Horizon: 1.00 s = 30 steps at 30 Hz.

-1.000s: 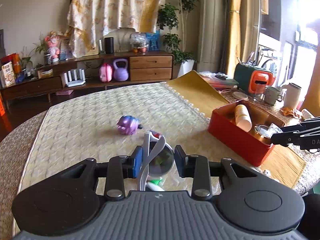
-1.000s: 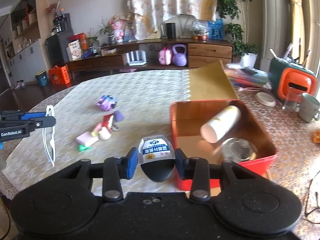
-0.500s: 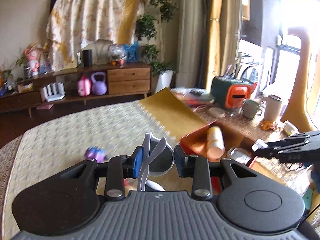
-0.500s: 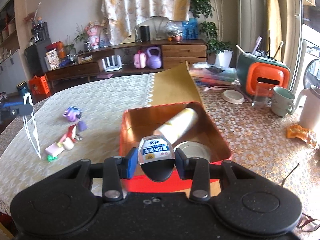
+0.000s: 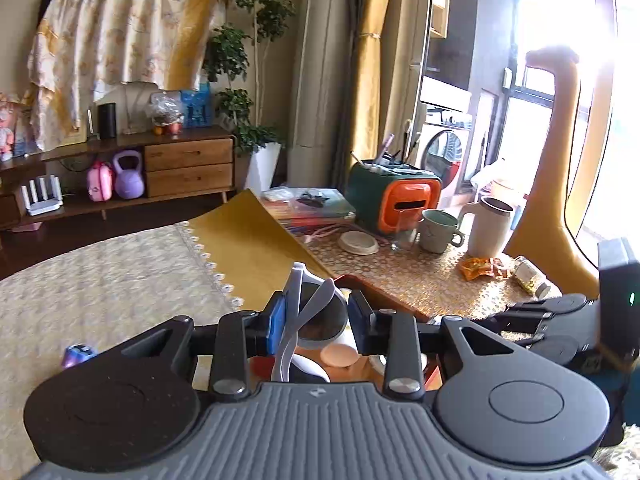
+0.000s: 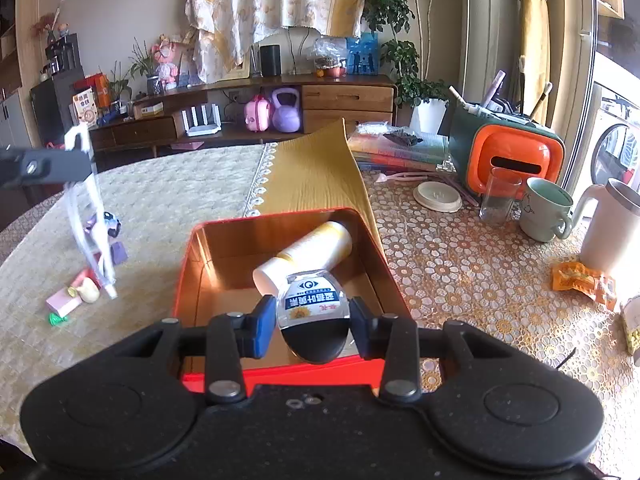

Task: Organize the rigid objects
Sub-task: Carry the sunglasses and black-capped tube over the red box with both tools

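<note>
Right claw [image 6: 312, 320] pinching glossy bottle [image 6: 313, 316], smooth red tin [image 6: 188, 264], possibly metal

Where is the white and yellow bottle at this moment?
In the right wrist view, the white and yellow bottle lies on its side inside the red box, just beyond the small labelled bottle held in the right gripper.

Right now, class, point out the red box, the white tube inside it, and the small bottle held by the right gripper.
red box [image 6: 185, 276], right wrist view, on its left wall.
white tube [image 6: 316, 247], right wrist view, mid-body.
small bottle [image 6: 313, 303], right wrist view, on its label.
</note>
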Tool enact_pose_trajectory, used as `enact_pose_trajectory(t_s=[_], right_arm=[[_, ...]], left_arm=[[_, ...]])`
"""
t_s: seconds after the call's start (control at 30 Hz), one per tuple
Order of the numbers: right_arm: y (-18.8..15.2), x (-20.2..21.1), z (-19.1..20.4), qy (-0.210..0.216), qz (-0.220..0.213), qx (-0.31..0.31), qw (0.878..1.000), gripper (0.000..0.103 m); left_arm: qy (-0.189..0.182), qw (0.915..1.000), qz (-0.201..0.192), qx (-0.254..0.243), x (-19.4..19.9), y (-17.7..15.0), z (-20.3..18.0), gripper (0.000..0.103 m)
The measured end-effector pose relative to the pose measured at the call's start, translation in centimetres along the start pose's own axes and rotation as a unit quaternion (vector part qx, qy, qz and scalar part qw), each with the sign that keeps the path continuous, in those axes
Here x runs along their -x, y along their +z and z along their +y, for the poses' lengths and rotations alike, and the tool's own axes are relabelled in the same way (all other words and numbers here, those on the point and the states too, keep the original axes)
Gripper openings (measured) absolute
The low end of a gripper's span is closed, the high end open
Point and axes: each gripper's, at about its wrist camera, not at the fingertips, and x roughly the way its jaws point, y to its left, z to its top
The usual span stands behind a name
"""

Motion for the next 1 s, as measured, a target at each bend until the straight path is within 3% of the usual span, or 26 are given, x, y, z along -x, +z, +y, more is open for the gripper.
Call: enact_pose_trajectory(t_s=[0.17, 0.53, 1.0], right_arm=[[0.0, -1.4, -0.7, -0.006, 0.010, -0.006, 1.000, 0.039], [0.1, -3.6, -1.0, -0.004, 0.020, -0.004, 1.000, 0.039], [-0.3, -5.5, 1.4, 0.016, 0.042, 0.043, 0.998, 0.039]], left_arm=[[-0.004, 1.0000, 0.006, 0.005, -2.7, 1.1, -0.9, 0.033], [0.018, 0.9974, 0.068, 0.015, -10.4, 1.2, -1.2, 0.033], [0.033, 0.9944, 0.100, -0.003, -14.2, -0.2, -1.2, 0.033]])
